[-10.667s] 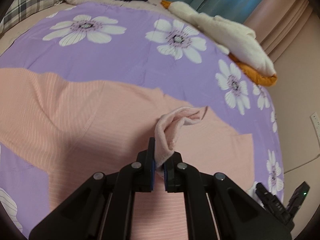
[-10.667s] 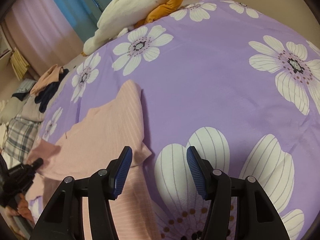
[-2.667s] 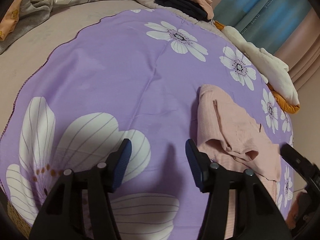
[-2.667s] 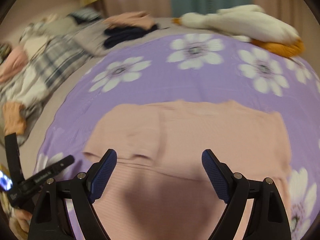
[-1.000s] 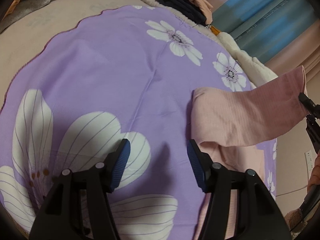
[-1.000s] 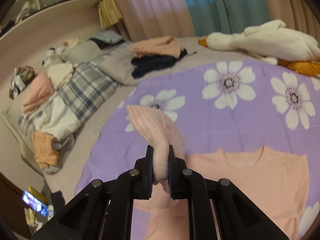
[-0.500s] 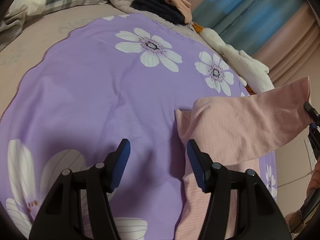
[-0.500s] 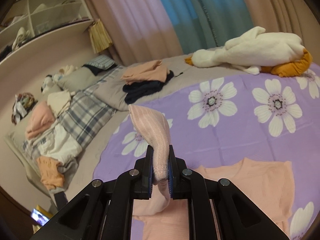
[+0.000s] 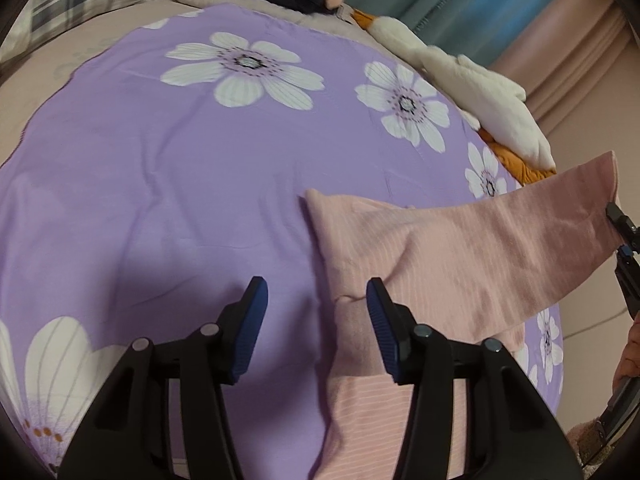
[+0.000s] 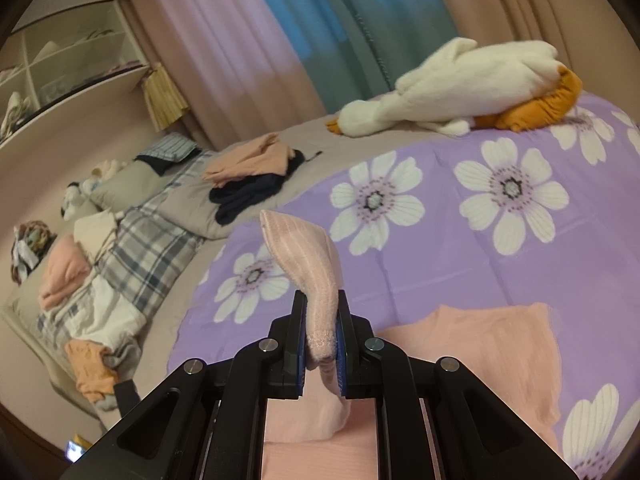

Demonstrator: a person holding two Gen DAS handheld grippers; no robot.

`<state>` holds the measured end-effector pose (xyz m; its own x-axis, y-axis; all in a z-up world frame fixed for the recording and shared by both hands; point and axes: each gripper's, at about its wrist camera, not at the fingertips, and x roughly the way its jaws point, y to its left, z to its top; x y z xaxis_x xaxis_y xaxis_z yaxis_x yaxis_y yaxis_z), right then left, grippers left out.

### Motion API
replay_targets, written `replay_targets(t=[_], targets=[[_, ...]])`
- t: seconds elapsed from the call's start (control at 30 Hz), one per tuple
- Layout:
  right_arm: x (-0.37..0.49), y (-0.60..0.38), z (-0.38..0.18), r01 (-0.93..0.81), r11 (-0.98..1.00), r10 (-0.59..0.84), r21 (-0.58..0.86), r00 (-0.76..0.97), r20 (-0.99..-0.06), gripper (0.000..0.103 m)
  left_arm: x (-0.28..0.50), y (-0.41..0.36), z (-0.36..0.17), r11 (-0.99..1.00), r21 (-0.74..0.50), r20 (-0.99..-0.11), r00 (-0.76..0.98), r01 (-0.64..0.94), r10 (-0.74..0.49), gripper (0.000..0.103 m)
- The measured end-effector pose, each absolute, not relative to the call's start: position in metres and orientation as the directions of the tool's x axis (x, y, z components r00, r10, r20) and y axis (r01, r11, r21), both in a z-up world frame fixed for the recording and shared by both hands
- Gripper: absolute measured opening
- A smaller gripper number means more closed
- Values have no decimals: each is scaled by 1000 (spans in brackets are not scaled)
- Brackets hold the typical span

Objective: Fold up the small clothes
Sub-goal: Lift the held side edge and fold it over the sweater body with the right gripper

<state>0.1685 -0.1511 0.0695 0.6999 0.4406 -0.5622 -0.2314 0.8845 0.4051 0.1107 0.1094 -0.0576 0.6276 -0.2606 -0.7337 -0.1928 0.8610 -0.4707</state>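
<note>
A pink ribbed garment [image 9: 404, 264] lies on the purple flowered bedspread [image 9: 160, 160]. My right gripper [image 10: 320, 338] is shut on one end of the garment [image 10: 316, 276] and holds it lifted above the bed; the lifted strip stretches to the right edge of the left wrist view [image 9: 560, 240], where the right gripper [image 9: 622, 224] shows. The rest of the garment [image 10: 488, 344] lies flat below. My left gripper [image 9: 316, 320] is open and empty, low over the bedspread at the garment's left edge.
A white plush goose [image 10: 452, 88] with orange feet lies at the bed's far side. Folded peach and navy clothes [image 10: 252, 176] sit on a grey pillow. A plaid blanket [image 10: 148, 240] and piled clothes [image 10: 64, 268] lie on the left. Curtains [image 10: 320, 28] hang behind.
My right gripper has risen further with the pinched garment end, pulling the strip tauter. My left gripper has shifted forward and right, closer to the garment's left edge.
</note>
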Motion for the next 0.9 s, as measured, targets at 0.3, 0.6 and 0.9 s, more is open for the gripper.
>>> replay_targets(t=[0.3, 0.6, 0.9], targets=[[170, -179, 43, -144, 891, 402, 429, 690, -602, 13, 126, 86, -67, 888, -436, -762, 585, -147, -277, 50], [174, -193, 14, -77, 902, 366, 426, 661, -655, 13, 135, 69, -78, 903, -407, -790, 550, -137, -272, 50], [175, -217, -2, -10, 899, 338, 438, 650, -680, 13, 141, 60, -93, 915, -376, -821, 509, -144, -257, 50]])
